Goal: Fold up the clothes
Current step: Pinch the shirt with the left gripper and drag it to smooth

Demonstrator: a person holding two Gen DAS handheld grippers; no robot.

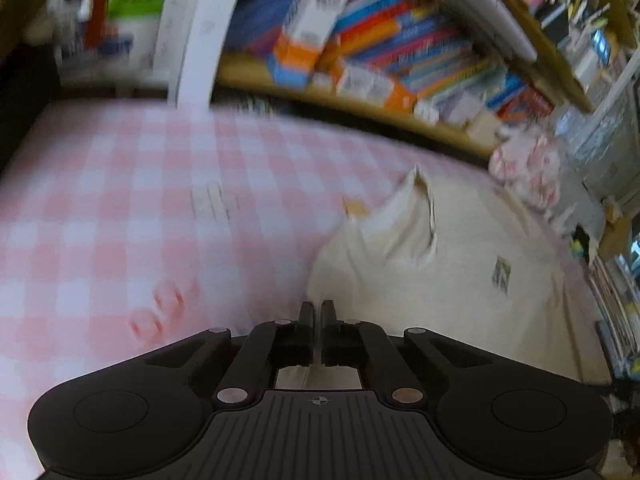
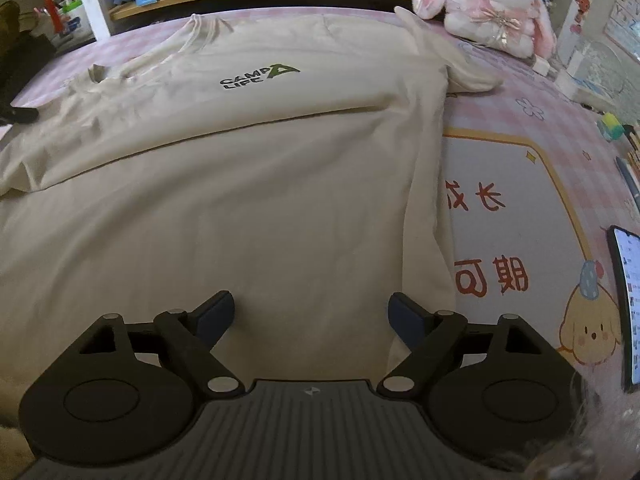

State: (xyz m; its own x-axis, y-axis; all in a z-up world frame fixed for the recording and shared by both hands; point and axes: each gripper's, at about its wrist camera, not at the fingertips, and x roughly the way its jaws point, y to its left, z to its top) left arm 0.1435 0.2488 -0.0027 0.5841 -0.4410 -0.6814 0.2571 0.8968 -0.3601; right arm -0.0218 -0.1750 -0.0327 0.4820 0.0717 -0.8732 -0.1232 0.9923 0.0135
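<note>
Left wrist: left gripper (image 1: pixel 318 312) jaws closed at T-shirt (image 1: pixel 440 280) edge, pinch unclear, may slip; right gripper (image 2: pixel 311 312) jaws wide, empty.

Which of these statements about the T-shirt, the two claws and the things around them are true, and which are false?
1. The right claw is wide open above the beige T-shirt. True.
2. The left claw is open. False: its fingers are together at the shirt's edge.
3. The T-shirt's print reads CAMP LIFE. True.
4. A blue teddy bear sits beyond the shirt. False: it is a pink and white plush rabbit.
5. A phone with a lit screen lies at the right. True.
</note>
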